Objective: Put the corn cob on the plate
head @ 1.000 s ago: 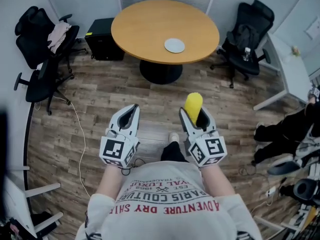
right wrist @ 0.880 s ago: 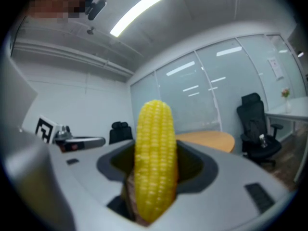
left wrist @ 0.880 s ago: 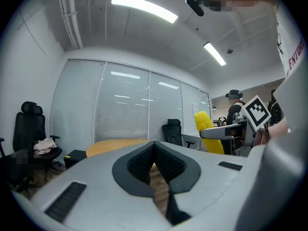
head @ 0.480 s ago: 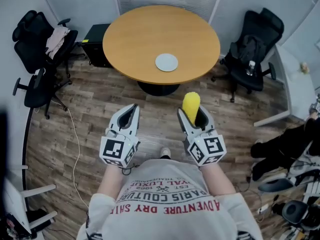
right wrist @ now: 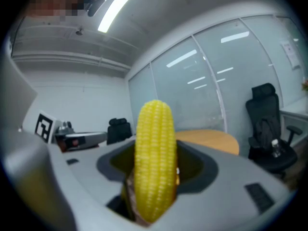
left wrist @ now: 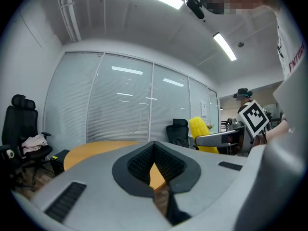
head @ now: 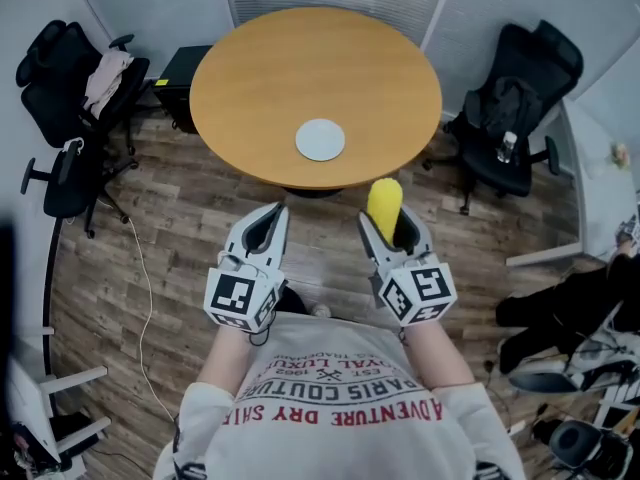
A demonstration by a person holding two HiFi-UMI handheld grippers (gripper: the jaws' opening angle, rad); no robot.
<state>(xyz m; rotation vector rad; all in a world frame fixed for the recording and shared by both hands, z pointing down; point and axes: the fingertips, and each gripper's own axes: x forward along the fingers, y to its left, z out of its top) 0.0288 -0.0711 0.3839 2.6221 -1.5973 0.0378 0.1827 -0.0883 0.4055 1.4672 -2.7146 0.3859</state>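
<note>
The right claw (head: 389, 224) grips the yellow corn cob (head: 385, 198) upright, base hidden between its jaws, short of the pale round plate (head: 320, 139) on the wooden tabletop (head: 300, 58); the left claw (head: 268, 218) is closed, empty.

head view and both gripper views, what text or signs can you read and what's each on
"ADVENTURE SHIR": red, upside down in the head view, on the person's shirt; its end is out of sight.
"PARIS COUTURE": dark, same shirt, the line above.
Smaller shirt lines: too small to read.
Wall sign in the left gripper view: too small to read.
Cubes on the left gripper and right gripper: square code markers, no words.
</note>
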